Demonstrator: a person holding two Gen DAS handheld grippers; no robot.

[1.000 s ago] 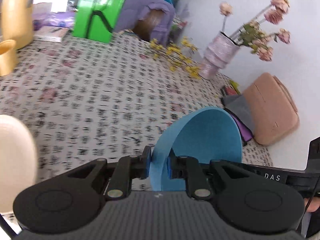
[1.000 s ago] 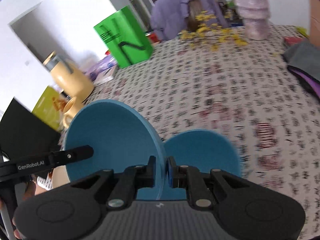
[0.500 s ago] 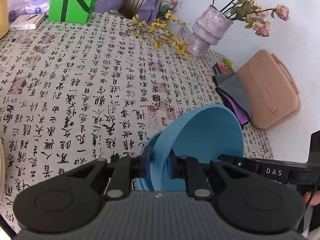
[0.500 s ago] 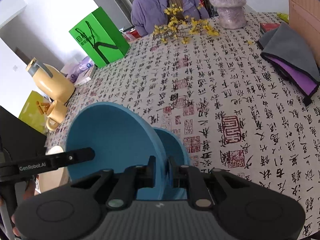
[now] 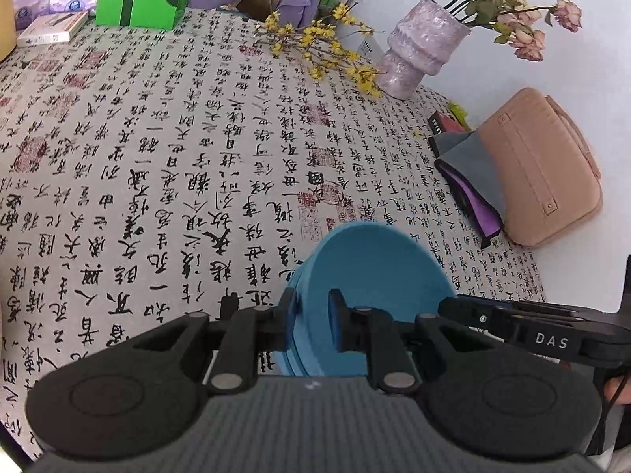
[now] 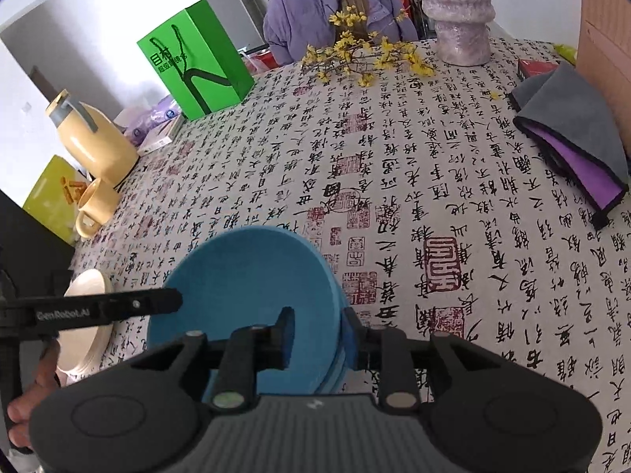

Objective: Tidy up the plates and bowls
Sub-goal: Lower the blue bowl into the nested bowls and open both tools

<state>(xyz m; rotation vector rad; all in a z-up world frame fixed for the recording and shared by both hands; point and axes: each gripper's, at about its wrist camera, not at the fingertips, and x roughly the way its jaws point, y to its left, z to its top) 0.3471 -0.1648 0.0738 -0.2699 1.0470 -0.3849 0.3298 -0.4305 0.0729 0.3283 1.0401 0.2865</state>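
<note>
- The left gripper (image 5: 311,325) has its fingers nearly closed on the left rim of the blue plate (image 5: 378,276), pads pressing it.
- The right gripper (image 6: 319,337) straddles the plate's right rim; its fingers are opening, pads off the rim though the plate (image 6: 252,276) lies between them.
- The plate sits on a blue stack on the near tabletop (image 6: 394,197), covered by a calligraphy cloth.
- A cream plate (image 6: 88,315) lies just left of the stack.
- Further left stand a yellow mug (image 6: 96,205) and yellow jug (image 6: 94,146).
- On the right lie a grey-purple cloth (image 6: 572,138) and a tan bag (image 5: 540,165).
- Far off stand a green bag (image 6: 197,63) and a lilac vase (image 5: 422,45).
</note>
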